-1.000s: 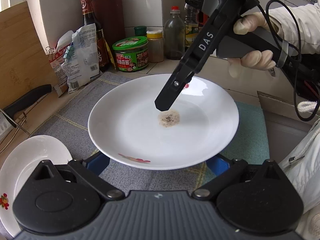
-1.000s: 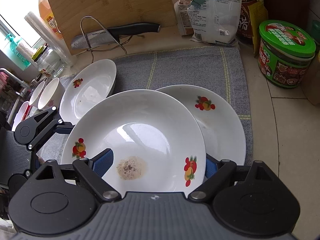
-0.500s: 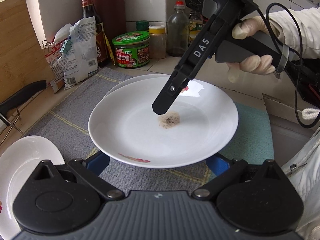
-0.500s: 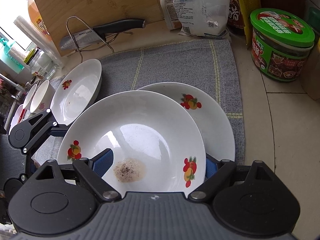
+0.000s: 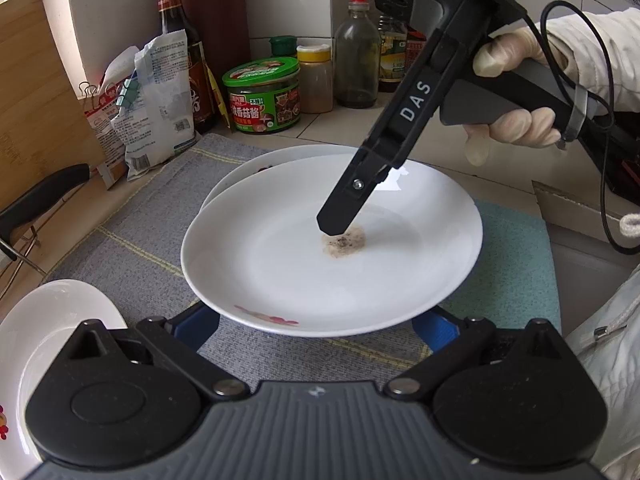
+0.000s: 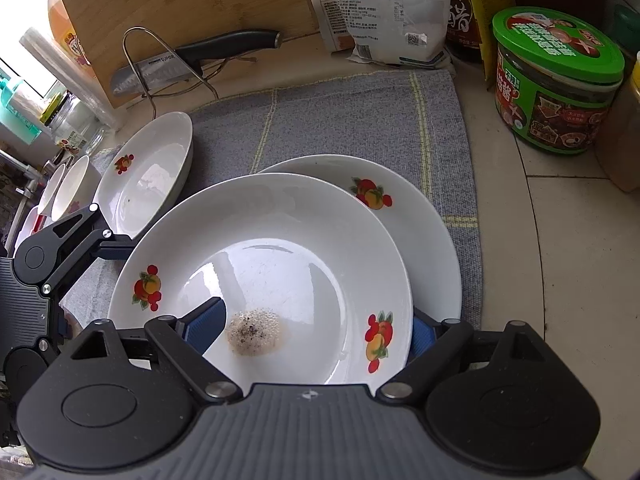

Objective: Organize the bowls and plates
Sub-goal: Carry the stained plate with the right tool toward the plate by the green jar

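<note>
1. My right gripper (image 6: 314, 328) stands wide. One finger lies inside the top plate (image 6: 260, 240), its tip just beside the speckled stain (image 6: 256, 332); the other sits outside, under the rim. The plate's wall is pinched between them.
2. My left gripper (image 5: 316, 326) is spread too. Both blue pads go in under the plate's near rim, tips hidden. I cannot tell whether the plate bears on them.
3. The top plate is white with fruit prints. It hangs raised over a matching lower plate (image 6: 420, 232), overlapping most of it.
4. The lower plate lies flat on the grey mat (image 6: 340, 120), toward the mat's front right corner.
5. A third plate (image 6: 148, 176) leans at the mat's left edge, with white bowls (image 6: 70, 184) just beyond it.
6. My gloved hand (image 5: 516, 92) grips the right handle.
7. On the counter's back edge: a knife (image 6: 192, 60) on a wire rest and a cutting board (image 6: 192, 0). The green-lidded jar (image 6: 556, 80) stands right of the mat.
</note>
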`<control>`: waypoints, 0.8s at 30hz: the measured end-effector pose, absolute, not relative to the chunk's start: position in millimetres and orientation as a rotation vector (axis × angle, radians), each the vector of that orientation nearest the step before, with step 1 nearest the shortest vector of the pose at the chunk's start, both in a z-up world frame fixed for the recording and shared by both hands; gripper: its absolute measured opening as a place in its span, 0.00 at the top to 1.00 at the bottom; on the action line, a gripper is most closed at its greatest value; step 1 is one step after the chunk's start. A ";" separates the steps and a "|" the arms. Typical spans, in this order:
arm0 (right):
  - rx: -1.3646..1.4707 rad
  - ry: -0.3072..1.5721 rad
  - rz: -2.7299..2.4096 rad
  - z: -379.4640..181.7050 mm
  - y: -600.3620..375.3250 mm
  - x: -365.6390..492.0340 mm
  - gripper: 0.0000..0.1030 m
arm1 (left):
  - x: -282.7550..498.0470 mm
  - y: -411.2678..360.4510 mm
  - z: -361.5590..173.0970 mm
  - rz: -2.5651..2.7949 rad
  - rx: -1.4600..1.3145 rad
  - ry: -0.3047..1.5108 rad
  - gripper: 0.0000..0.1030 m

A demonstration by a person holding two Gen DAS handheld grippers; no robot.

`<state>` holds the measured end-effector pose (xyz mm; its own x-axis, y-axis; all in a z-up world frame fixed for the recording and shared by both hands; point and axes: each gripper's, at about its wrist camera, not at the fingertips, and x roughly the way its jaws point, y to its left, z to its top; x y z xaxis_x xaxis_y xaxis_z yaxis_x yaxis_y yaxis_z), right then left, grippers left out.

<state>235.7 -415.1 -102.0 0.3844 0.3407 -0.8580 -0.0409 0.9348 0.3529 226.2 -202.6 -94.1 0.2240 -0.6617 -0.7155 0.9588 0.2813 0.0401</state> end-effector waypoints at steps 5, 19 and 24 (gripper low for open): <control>0.294 1.158 0.244 -100.3 -416.8 231.6 0.08 | 225.4 -204.0 -95.3 -1.203 0.562 0.646 0.02; 0.314 1.164 0.240 -96.1 -418.7 223.6 0.08 | 225.0 -202.7 -93.6 -1.212 0.570 0.640 0.02; 0.331 1.164 0.237 -94.9 -420.0 221.2 0.07 | 224.6 -201.2 -92.4 -1.215 0.574 0.638 0.02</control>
<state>221.2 -420.0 -94.9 0.3794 0.3507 -0.8562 -0.0117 0.9271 0.3746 224.6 -201.2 -92.4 0.2194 -0.6619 -0.7167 0.9658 0.2515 0.0634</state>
